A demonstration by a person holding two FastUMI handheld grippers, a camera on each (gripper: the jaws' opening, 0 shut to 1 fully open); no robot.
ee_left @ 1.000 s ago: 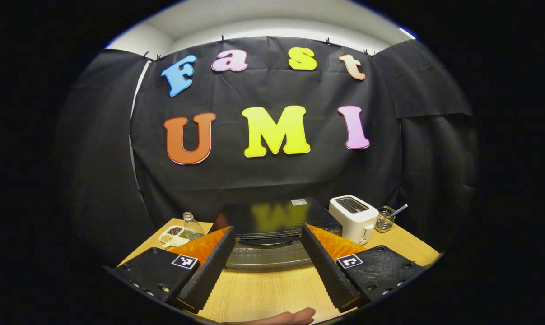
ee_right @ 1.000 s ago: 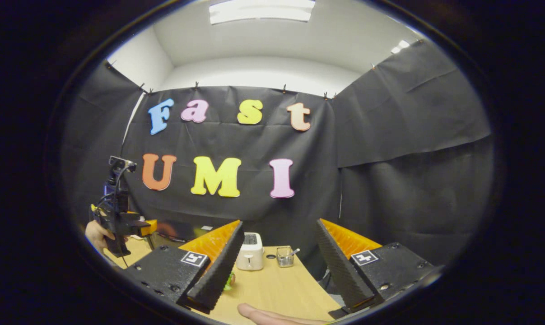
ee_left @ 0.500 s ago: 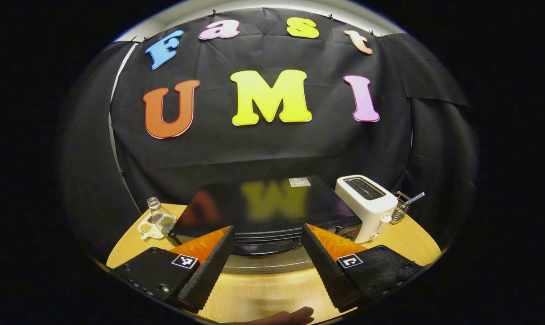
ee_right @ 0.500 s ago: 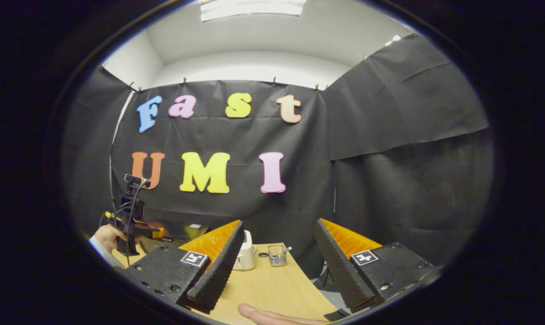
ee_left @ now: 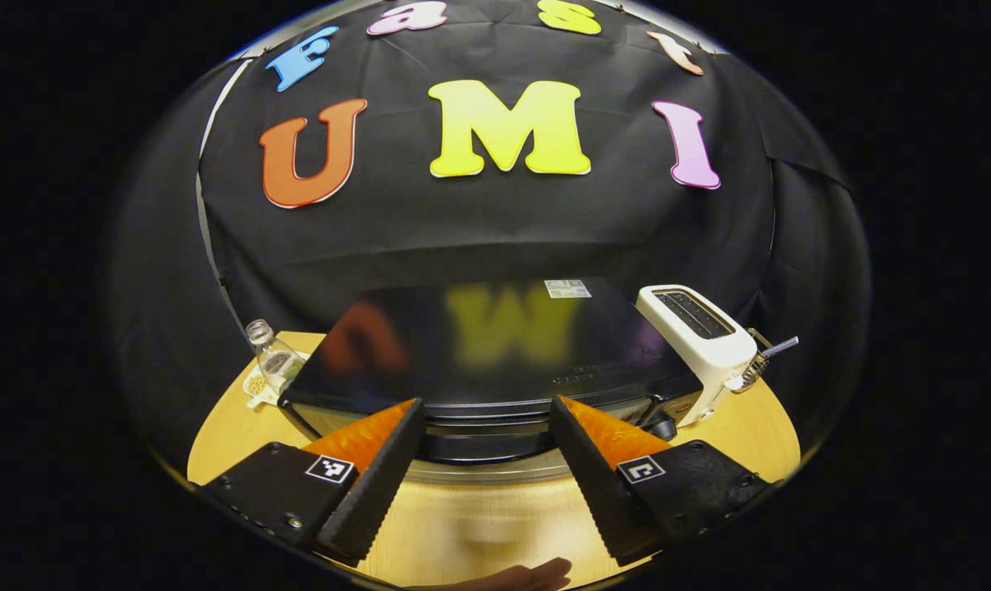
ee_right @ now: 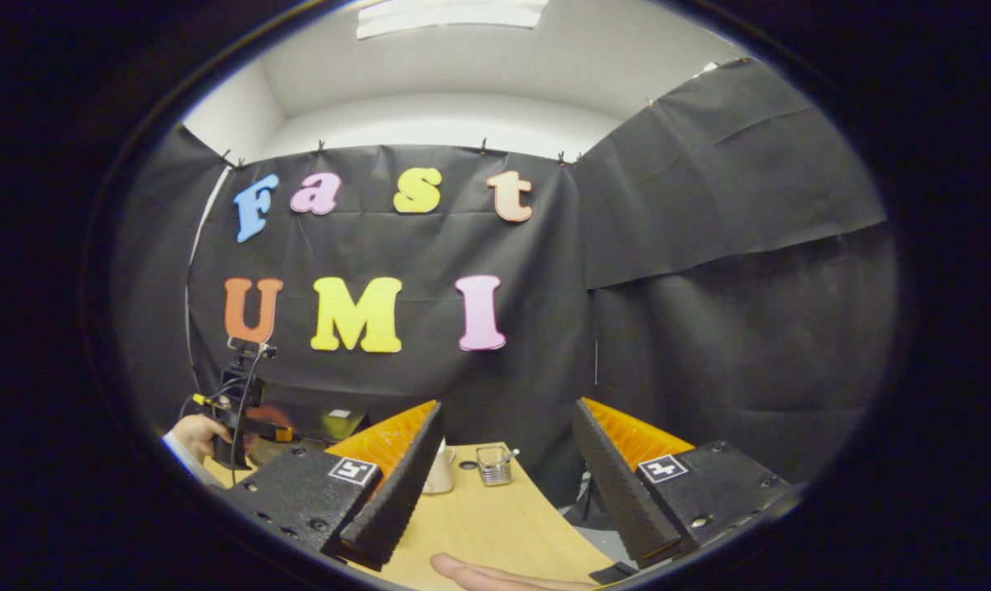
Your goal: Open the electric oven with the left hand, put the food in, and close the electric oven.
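Black and glossy, the oven (ee_left: 495, 361) sits shut on the wooden surface (ee_left: 479, 525), just ahead of the left hand-held gripper (ee_left: 479, 464), whose fingers are spread and empty. Every step seems left.

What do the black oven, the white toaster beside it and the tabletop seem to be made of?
The oven: probably painted metal or glass with a glossy black finish, since its top mirrors the wall. The toaster: likely smooth white plastic with an even, soft sheen, though coated metal is possible. The table: pale wood or wood-look laminate, with fine straight grain lines; which one is unclear.
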